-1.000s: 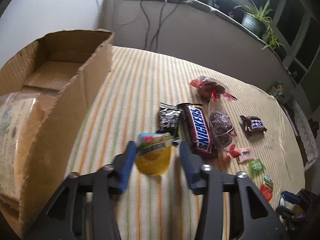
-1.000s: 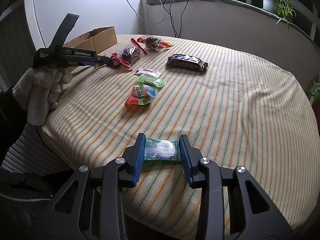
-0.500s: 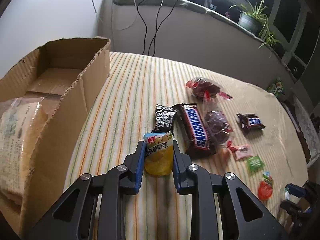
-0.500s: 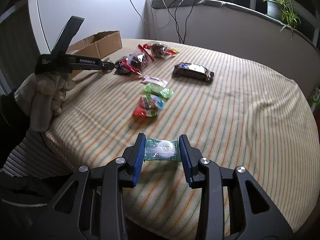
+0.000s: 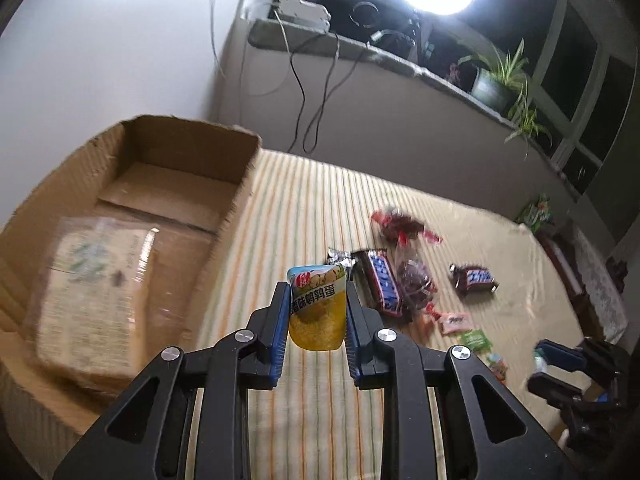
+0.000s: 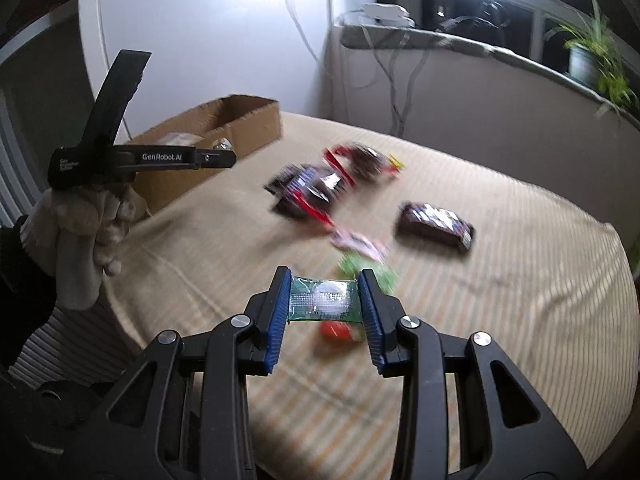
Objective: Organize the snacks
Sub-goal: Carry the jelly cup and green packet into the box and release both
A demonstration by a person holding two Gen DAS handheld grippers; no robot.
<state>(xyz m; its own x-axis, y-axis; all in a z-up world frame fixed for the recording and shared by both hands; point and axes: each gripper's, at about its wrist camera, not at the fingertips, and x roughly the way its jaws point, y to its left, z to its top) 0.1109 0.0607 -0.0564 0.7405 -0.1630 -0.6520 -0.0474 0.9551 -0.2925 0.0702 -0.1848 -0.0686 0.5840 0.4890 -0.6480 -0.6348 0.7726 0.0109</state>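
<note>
Left gripper [image 5: 317,312] clamps yellow quail-egg pouch [image 5: 317,309], lifted beside cardboard box [image 5: 224,216]; only this view shows the box's wrapped packet [image 5: 90,292]. Right gripper [image 6: 324,304] clamps translucent green candy [image 6: 323,300] above the striped cloth [image 6: 500,320]

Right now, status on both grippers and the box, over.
Left gripper shut on yellow pouch, lifted beside cardboard box. Right gripper shut on green candy. Nothing blocking box opening.
</note>
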